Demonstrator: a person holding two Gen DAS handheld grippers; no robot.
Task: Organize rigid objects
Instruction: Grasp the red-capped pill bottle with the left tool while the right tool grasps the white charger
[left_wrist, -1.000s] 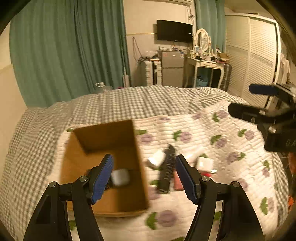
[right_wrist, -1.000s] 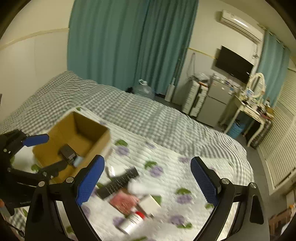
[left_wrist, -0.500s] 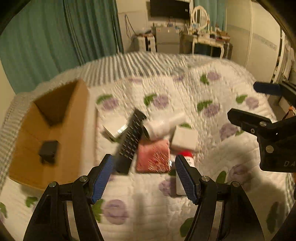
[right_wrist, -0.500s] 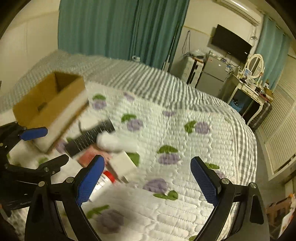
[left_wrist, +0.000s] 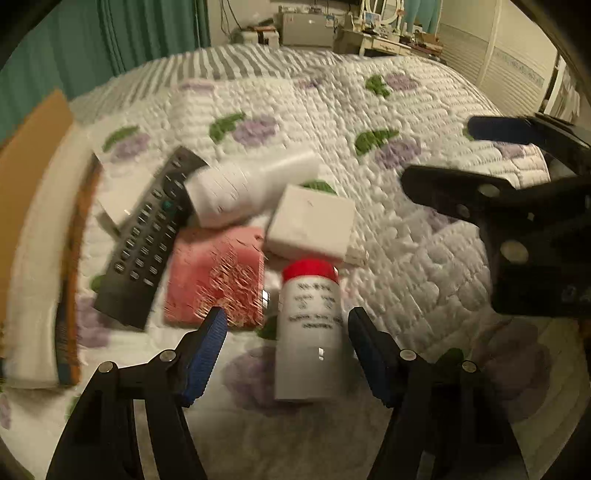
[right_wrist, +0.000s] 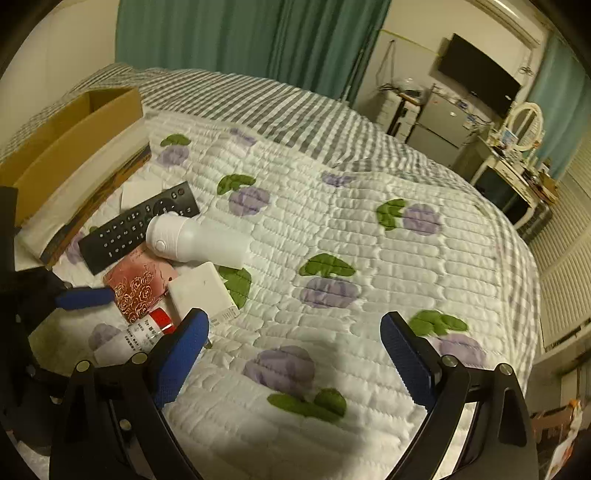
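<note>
A white bottle with a red cap (left_wrist: 309, 332) lies on the quilt between the open jaws of my left gripper (left_wrist: 286, 354). It also shows in the right wrist view (right_wrist: 138, 334). Beyond it lie a pink rose-patterned case (left_wrist: 218, 277), a white square box (left_wrist: 312, 221), a white cylinder device (left_wrist: 247, 184) and a black remote (left_wrist: 147, 240). My right gripper (right_wrist: 295, 365) is open and empty over bare quilt, to the right of the pile.
A cardboard box (right_wrist: 70, 144) stands at the left of the pile, its edge showing in the left wrist view (left_wrist: 33, 147). The flowered quilt (right_wrist: 351, 240) stretches to the right. Curtains, a dresser and a TV stand behind the bed.
My left gripper has moved from over the cardboard box rightward and down to the pile, and now straddles the red-capped bottle. My right gripper has dropped closer to the quilt.
</note>
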